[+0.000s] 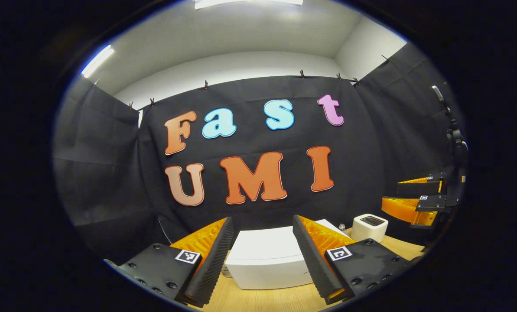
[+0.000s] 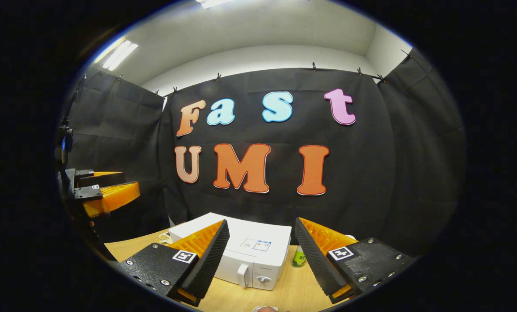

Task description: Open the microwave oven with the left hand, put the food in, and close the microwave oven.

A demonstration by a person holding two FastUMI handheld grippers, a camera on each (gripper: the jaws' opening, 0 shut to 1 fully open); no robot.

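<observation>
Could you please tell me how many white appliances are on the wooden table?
2: a white box-shaped microwave oven at the table's centre, and a small white boxy appliance to its right. Others may be hidden.

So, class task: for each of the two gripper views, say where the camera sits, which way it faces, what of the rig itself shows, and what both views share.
Left gripper view: rides on the left gripper, facing the booth's back wall over the white microwave oven; its own open fingers show at the bottom, the right gripper at the right edge.
Right gripper view: rides on the right gripper, facing the same wall; own open fingers at the bottom, left gripper at the left.
Shared: microwave, wooden table, each other's gripper.
</observation>
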